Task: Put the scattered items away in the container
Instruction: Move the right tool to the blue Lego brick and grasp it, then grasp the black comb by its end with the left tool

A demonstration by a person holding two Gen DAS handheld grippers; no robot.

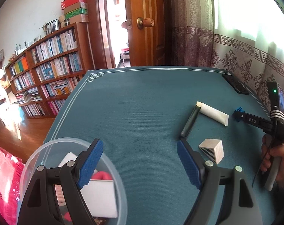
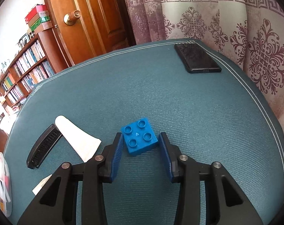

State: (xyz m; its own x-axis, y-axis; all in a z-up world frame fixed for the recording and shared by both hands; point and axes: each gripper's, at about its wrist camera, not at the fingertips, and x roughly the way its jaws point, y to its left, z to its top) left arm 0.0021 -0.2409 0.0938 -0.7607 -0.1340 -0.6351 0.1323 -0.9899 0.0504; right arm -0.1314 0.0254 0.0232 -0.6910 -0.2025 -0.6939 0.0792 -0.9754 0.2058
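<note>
A blue four-stud brick (image 2: 140, 140) lies on the teal mat between the fingers of my right gripper (image 2: 141, 136), which stands open close around it, with slim gaps on both sides. Left of it lie a white tube (image 2: 76, 138) and a dark comb (image 2: 43, 147). My left gripper (image 1: 140, 161) is open and holds nothing, just right of a clear round container (image 1: 35, 153) that holds a white box and something pink. A striped wooden block (image 1: 212, 150) sits beside its right finger. The right gripper (image 1: 238, 115) also shows at the brick (image 1: 239, 110).
A black phone (image 2: 197, 58) lies at the mat's far right corner by the curtain. The teal mat (image 1: 132, 103) ends at a bookshelf (image 1: 48, 71) side on the left and an open door (image 1: 145, 22) behind. A hand (image 1: 277, 159) holds the right gripper's handle.
</note>
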